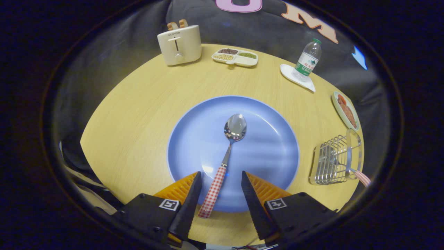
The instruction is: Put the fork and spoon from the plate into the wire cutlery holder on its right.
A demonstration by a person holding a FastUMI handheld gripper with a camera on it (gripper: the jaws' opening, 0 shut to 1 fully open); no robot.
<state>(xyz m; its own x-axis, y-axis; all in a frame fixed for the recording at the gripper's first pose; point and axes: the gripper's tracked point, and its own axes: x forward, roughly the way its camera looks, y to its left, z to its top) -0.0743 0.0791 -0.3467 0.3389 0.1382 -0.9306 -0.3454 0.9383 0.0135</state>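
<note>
So the fingers [220, 178] are spread wide with the spoon [225, 161] handle lying between them, untouched, on the blue plate [270, 146]. Off to their right the wire holder [331, 163] already has the fork [353, 152] in it.

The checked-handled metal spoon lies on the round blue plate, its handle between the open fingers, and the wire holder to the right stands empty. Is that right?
Not quite: the wire cutlery holder is not empty. The gripper view shows a checked-handled utensil already in it. The rest holds: the checked-handled metal spoon lies on the round blue plate, its handle between the open gripper fingers.
</note>
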